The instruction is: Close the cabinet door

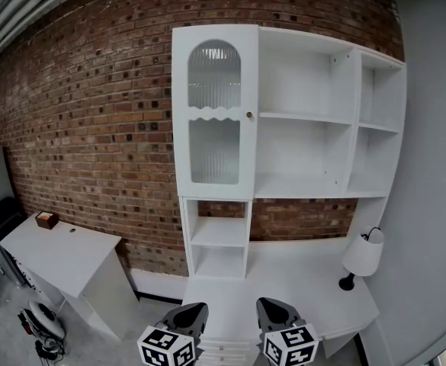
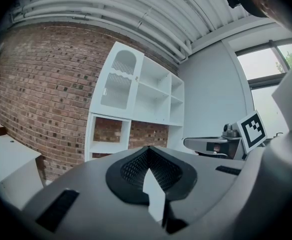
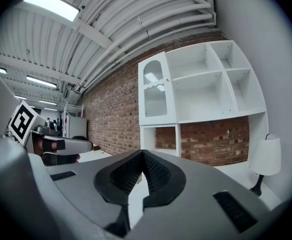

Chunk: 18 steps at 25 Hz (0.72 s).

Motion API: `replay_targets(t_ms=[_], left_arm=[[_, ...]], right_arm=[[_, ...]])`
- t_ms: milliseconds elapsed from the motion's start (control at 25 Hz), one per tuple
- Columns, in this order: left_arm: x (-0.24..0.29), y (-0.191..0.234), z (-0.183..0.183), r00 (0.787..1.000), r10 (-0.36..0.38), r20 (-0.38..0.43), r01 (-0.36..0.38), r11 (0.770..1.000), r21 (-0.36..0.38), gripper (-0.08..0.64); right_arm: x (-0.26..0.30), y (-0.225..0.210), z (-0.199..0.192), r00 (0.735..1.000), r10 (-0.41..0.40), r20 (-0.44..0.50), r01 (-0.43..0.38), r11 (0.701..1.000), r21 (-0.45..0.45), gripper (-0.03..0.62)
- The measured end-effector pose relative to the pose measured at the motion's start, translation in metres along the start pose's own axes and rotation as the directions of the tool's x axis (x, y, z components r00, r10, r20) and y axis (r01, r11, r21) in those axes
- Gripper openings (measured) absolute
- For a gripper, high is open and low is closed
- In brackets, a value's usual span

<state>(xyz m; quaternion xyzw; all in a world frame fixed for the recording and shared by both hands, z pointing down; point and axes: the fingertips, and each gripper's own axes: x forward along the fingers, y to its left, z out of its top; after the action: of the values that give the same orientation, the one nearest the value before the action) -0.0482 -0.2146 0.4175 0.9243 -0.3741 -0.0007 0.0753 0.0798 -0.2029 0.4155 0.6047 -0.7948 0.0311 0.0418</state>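
Note:
The tall white cabinet door [image 1: 215,113], with ribbed glass panes and a small knob [image 1: 248,115], lies flush with the front of the shelf unit. It also shows in the left gripper view as the cabinet door [image 2: 117,81] and in the right gripper view as the cabinet door [image 3: 155,91]. Both grippers hang low in front of the desk, well short of the door. My left gripper [image 1: 194,308] [image 2: 148,149] has its tips together and holds nothing. My right gripper [image 1: 268,303] [image 3: 143,153] is likewise shut and empty.
Open white shelves [image 1: 306,113] fill the unit to the right of the door. A white desk [image 1: 299,280] below carries a small lamp [image 1: 362,256] at the right. A low white side table [image 1: 62,250] with a brown box [image 1: 46,219] stands at the left by the brick wall.

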Motion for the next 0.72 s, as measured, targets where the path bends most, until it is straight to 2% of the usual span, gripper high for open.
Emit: replay_targets(t_ms=[720], left_arm=[[0.0027, -0.0083, 0.0024, 1.0, -0.01, 0.007, 0.01, 1.0, -0.005, 0.007]], right_arm=[[-0.0045, -0.0004, -0.0047, 1.0, 0.002, -0.016, -0.002, 1.0, -0.004, 0.026]])
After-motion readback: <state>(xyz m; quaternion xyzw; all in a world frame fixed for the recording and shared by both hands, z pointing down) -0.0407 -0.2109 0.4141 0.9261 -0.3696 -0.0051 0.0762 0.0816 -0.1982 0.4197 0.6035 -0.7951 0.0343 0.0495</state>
